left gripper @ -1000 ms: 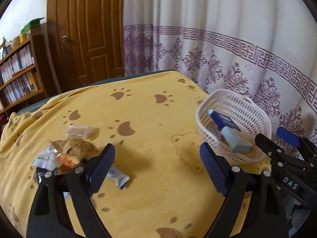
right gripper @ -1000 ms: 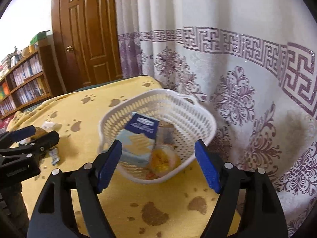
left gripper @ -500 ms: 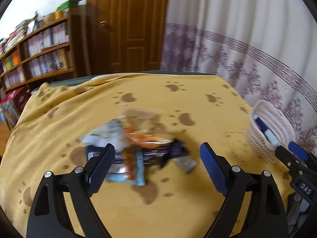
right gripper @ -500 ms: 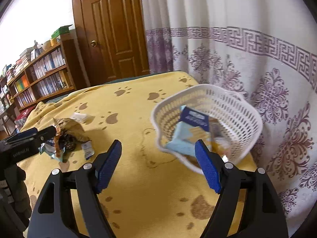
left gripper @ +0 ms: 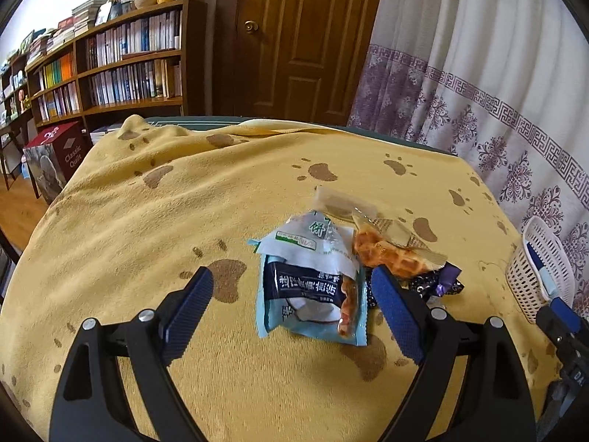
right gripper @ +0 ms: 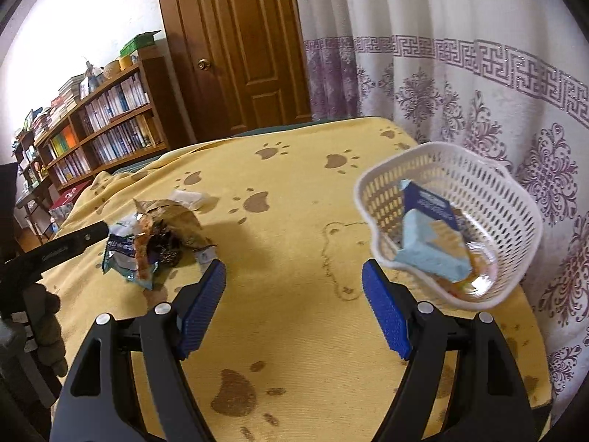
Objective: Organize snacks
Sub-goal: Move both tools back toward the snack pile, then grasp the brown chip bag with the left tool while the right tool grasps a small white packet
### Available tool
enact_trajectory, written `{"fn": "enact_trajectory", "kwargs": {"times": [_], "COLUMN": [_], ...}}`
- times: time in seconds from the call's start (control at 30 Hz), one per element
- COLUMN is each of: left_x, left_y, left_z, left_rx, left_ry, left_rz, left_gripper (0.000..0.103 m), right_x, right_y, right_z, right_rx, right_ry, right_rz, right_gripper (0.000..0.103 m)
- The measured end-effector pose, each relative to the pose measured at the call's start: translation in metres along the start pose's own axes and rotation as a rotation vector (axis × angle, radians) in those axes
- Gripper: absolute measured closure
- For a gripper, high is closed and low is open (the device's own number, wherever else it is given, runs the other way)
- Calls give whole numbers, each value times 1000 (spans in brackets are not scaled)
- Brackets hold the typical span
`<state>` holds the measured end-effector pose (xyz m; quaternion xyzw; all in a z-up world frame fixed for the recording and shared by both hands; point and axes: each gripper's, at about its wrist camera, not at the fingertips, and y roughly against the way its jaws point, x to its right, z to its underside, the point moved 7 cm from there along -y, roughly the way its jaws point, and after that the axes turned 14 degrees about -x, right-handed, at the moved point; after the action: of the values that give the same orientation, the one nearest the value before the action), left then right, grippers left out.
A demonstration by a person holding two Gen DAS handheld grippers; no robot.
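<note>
A pile of snack packets lies on the yellow paw-print cloth [left gripper: 147, 221]: a light blue packet [left gripper: 313, 294], a waffle in clear wrap [left gripper: 390, 254], a dark purple packet [left gripper: 438, 283] and a pale wrapped bar [left gripper: 342, 202]. My left gripper [left gripper: 291, 309] is open, its fingers either side of the blue packet's near end. The pile also shows in the right wrist view [right gripper: 154, 243]. A white mesh basket [right gripper: 508, 199] at the table's right edge holds a blue box [right gripper: 430, 243] and other snacks. My right gripper [right gripper: 294, 305] is open and empty between pile and basket.
A patterned curtain [right gripper: 478, 84] hangs close behind the basket. A wooden door [left gripper: 294, 37] and a bookshelf [left gripper: 110, 66] stand beyond the table. A red box [left gripper: 55, 158] sits on the floor at the left. The basket shows at the right in the left wrist view [left gripper: 545, 261].
My left gripper has swung left from the basket to the snack pile and come close over it. My right gripper has drawn back from the basket and turned left.
</note>
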<state>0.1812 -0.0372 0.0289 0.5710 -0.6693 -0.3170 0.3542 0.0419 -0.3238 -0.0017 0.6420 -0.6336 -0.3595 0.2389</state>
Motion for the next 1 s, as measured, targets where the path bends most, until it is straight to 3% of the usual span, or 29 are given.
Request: {"fn": "enact_trajectory", "kwargs": {"times": [0.17,0.53,0.63,0.77,0.8,0.87,1.0], "left_x": [14,68,82,96,97,97,94], "left_y": [-7,-35,-49,-72,-77,-83,-81], "left_z": [-15,-59,-61,-48,-43,-33,-27], "left_rx": [-7,-41,-71,-115,-118,-132,-117], "left_ry": [-28,-138,-191,-289,-309,-338,-346], "left_rz": [10,126,126,59,35,16,16], "left_gripper": [16,11,11,12,13,28,37], "right_x": [-8,-2,-1,1,2,3,3], "right_y": [-6,-20,-24,-27,-28,-28,-28], "right_z": [1,6,8,10,10,11,11], "right_rx": [-16,-45,-53,-59,-60,-61,-61], "right_ry": [15,-3,-6,-12,-14,-17,-18], "right_rz": [-9,-27,-30,-34,-34,-34,-35], "right_gripper": [25,25,25,25,25,25,25]}}
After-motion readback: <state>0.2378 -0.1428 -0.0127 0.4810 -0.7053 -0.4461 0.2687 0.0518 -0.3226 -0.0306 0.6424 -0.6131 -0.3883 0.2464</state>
